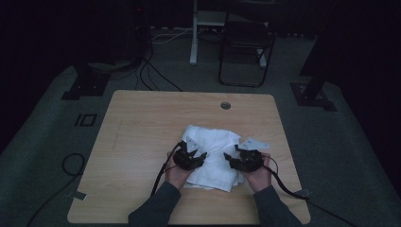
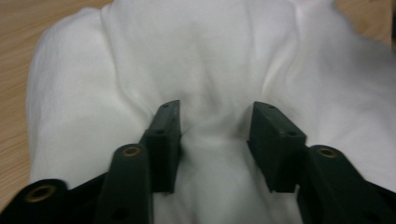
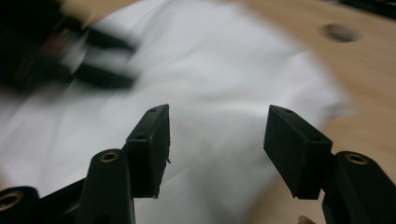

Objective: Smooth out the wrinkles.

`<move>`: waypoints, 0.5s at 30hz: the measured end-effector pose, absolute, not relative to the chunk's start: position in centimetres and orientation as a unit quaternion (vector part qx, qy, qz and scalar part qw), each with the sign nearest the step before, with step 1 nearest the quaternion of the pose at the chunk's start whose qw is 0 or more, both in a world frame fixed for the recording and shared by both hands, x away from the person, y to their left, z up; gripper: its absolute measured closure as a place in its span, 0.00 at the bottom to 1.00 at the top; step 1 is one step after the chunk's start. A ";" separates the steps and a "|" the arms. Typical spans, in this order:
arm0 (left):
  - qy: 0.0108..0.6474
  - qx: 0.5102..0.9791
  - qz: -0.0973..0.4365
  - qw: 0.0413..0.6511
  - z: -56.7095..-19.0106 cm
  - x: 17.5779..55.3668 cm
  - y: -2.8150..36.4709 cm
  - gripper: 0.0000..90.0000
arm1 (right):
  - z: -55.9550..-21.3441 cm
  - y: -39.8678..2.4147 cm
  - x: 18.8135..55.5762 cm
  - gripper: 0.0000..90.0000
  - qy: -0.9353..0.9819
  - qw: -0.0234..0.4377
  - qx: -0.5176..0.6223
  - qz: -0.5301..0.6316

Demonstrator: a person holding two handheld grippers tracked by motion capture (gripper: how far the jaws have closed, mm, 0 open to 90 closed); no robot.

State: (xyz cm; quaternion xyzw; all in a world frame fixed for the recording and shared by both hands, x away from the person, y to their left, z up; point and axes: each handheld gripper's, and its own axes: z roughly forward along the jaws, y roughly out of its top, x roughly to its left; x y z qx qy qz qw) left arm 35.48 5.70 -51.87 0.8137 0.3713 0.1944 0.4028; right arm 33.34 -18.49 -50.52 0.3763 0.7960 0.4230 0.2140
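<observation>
Cloth (image 2: 210,56) ridge between left tongs (image 2: 215,126)

white cloth (image 1: 211,153) bunched on wooden table (image 1: 142,137), left hand-held gripper (image 1: 202,156) and right hand-held gripper (image 1: 228,156) on it, chair (image 1: 246,40) beyond

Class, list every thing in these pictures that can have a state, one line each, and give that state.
White cloth: crumpled and bunched, lying on the table, partly folded over itself.
Left tongs: jaws apart, astride a raised ridge of the cloth; no firm pinch visible.
Right tongs: jaws open above the cloth, nothing between them, picture blurred.
Table: bearing the cloth.
Folding chair: unfolded, standing beyond the table.
</observation>
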 end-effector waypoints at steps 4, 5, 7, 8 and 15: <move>0.358 0.809 0.192 0.425 -49.7 35.0 6.6 0.53 | -52.8 -17.1 32.1 0.42 0.825 0.188 0.353 0.399; 0.355 0.806 0.192 0.433 -49.3 34.8 6.9 0.53 | -53.3 -16.9 32.1 0.42 0.830 0.192 0.350 0.389; 0.353 0.800 0.201 0.441 -49.0 34.5 7.6 0.52 | -54.3 -16.9 32.1 0.43 0.834 0.196 0.355 0.375; 0.353 0.800 0.201 0.441 -49.0 34.5 7.6 0.52 | -54.3 -16.9 32.1 0.43 0.834 0.196 0.355 0.375; 0.367 0.813 0.214 0.399 -52.3 34.3 8.6 0.53 | -55.8 -17.5 34.2 0.47 0.824 0.199 0.394 0.355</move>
